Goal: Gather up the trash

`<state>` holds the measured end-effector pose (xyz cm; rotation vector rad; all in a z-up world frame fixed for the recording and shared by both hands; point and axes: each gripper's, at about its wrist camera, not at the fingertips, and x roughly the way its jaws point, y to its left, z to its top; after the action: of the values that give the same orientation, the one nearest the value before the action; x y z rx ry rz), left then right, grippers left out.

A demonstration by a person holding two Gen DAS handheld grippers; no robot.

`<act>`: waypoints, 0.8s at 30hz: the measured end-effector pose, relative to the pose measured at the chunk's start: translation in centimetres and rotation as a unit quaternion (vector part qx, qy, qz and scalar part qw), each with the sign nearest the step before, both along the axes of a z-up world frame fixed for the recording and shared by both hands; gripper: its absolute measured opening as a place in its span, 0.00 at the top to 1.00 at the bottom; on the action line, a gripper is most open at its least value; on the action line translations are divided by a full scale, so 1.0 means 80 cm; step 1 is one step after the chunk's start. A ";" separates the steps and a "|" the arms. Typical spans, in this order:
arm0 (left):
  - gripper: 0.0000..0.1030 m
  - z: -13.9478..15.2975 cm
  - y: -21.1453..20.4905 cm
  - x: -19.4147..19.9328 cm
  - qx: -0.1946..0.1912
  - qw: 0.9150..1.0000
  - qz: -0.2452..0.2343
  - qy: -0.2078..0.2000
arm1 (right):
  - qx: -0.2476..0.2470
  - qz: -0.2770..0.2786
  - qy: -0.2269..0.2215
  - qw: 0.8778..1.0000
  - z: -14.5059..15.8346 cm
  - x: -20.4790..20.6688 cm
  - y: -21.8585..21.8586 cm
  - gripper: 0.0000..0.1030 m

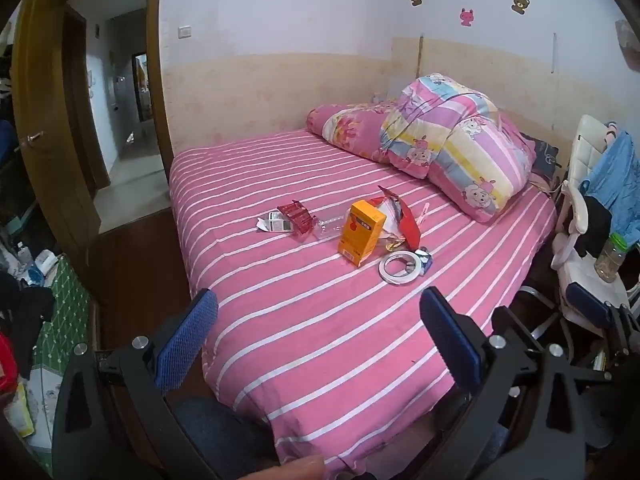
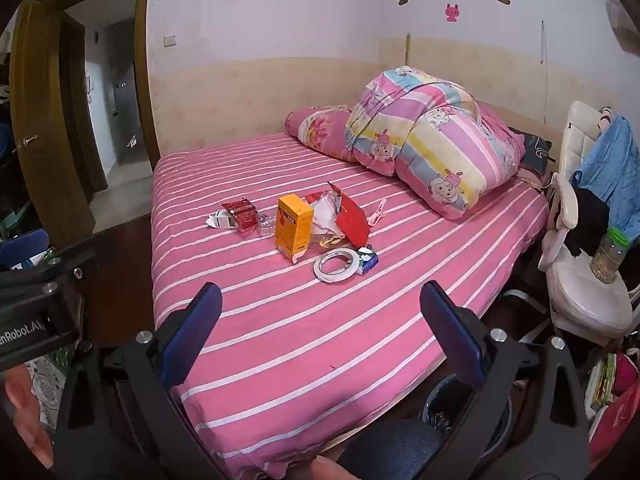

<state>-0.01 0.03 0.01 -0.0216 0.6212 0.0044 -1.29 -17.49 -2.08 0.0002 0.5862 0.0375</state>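
Litter lies in the middle of a pink striped bed: an orange carton, a red torn packet, a red and white bag, a clear plastic piece, a white tape roll and a small blue wrapper. My left gripper and right gripper are both open and empty, held over the near end of the bed, well short of the litter.
A folded cartoon quilt lies at the head of the bed. A white chair with clothes and a jar stands on the right. A dark bin sits below the bed's edge. An open door is on the left.
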 end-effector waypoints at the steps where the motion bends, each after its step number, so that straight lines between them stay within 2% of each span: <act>1: 0.05 0.000 0.000 0.000 0.003 1.000 0.000 0.000 | 0.000 0.001 0.000 1.000 0.001 0.000 0.000 0.05; 24: 0.05 0.010 -0.013 -0.009 0.008 1.000 -0.010 0.000 | 0.000 0.000 -0.009 1.000 0.013 -0.007 0.001 0.05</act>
<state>-0.73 -0.98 0.84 -0.0004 0.6213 -0.0098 -1.88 -17.42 -1.07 -0.0009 0.5687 0.0368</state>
